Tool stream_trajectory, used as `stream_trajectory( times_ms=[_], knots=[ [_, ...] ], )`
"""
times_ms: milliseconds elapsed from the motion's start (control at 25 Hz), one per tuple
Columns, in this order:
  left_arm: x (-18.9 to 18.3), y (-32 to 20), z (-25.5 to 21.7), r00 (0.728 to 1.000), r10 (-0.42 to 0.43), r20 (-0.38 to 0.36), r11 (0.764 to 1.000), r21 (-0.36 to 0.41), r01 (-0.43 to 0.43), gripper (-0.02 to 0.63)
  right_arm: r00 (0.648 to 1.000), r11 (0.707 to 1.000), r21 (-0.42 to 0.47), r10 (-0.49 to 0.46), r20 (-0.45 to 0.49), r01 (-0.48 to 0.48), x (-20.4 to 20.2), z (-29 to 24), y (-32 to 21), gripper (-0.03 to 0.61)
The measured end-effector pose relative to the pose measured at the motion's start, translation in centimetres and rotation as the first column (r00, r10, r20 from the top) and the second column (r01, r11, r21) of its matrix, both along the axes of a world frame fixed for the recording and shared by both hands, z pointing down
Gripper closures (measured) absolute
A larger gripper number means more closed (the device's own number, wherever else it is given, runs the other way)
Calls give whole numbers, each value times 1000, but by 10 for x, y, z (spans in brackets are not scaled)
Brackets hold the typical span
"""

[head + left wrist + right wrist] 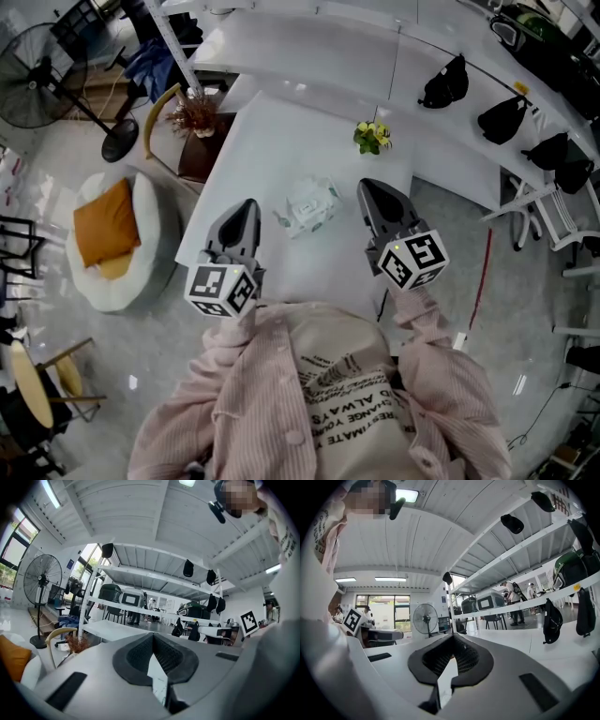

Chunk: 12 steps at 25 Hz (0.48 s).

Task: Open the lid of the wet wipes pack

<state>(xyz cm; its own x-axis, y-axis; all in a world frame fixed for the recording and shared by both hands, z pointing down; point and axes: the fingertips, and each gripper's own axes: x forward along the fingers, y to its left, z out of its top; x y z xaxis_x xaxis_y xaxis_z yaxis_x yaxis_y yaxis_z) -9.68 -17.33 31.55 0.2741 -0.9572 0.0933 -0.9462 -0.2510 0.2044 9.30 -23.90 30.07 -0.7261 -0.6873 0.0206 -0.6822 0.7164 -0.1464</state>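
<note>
**Both grippers closed and empty, pack between them**

The wet wipes pack [307,207] lies on the white table [272,131], to the right of the left gripper [247,204] and to the left of the right gripper [368,186]. Both grippers are held level with their jaws pressed together on nothing. The pack's lid is too small to make out, so the scene fits a closed pack being approached or an opened one. Neither gripper view shows the pack.
</note>
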Motion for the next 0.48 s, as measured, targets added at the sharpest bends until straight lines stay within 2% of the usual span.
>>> stream_trajectory(
  times_ms=[480],
  knots=[
    [2, -1, 6, 1000, 6, 2, 1000, -19, -6, 614, 999, 1000, 5, 25, -21, -24, 4, 3, 0, 580]
  ],
)
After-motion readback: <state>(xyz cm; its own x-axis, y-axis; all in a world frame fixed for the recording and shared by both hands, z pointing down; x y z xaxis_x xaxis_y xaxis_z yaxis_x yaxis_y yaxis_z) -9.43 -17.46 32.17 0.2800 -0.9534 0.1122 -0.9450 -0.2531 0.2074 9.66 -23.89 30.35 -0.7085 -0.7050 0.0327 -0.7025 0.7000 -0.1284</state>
